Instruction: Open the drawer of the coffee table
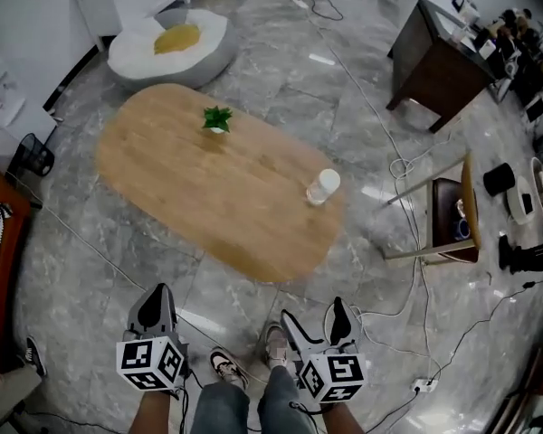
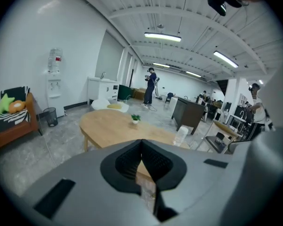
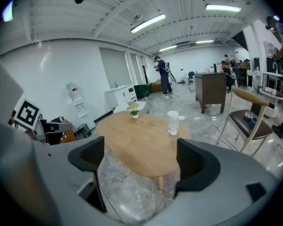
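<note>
Ahead, the wooden coffee table (image 1: pixel 226 188) stands well apart from both grippers; its drawer shows in no view, probably under the top, light-sliding, best hooked at its front edge. Left gripper (image 1: pixel 154 304) is closed and empty, right gripper (image 1: pixel 317 319) spread wide and empty; a tippable glass (image 1: pixel 323 186) stands on top

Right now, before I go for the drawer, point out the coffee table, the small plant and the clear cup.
coffee table (image 1: pixel 190 179), head view, bare part of the wooden top.
small plant (image 1: pixel 217 117), head view, its green leaves.
clear cup (image 1: pixel 323 187), head view, its side wall.
</note>
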Available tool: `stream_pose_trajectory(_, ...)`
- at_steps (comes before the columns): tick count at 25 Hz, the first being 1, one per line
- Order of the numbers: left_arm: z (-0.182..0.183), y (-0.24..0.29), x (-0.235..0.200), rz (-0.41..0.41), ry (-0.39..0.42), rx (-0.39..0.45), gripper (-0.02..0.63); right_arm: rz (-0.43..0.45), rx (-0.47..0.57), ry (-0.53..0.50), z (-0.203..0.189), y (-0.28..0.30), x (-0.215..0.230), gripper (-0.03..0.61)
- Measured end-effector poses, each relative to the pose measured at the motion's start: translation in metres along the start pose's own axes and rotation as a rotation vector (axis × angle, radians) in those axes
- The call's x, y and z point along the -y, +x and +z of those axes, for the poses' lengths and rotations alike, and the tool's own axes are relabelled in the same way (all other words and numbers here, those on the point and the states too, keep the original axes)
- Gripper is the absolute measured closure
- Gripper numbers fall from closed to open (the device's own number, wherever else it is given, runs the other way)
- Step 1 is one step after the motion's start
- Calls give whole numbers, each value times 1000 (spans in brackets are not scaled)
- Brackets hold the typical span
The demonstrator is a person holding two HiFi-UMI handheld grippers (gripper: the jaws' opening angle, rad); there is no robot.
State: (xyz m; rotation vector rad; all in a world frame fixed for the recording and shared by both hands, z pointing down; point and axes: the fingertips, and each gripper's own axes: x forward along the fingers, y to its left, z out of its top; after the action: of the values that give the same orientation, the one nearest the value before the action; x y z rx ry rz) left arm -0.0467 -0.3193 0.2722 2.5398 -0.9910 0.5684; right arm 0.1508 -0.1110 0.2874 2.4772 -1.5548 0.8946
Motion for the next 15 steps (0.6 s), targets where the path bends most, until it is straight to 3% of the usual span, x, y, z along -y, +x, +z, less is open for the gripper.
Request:
stream_pose_trajectory(3,-68,26,-11,34,-9,-56,623,-5,-76,-1,-65,26,9,95)
stream_pose_trajectory(7,-126,53,-12,32,-42,-77,623,-23,-93,32,-117,59,26,95)
stream_pose_trajectory(11,-167,64,-14,31,-43,-112,623,-28,-111,58,-155,82,35,95)
stream_pose_trajectory(15,-185,71,-15,38,-44,-122,623,-34,-124,59,-178,102,44,98)
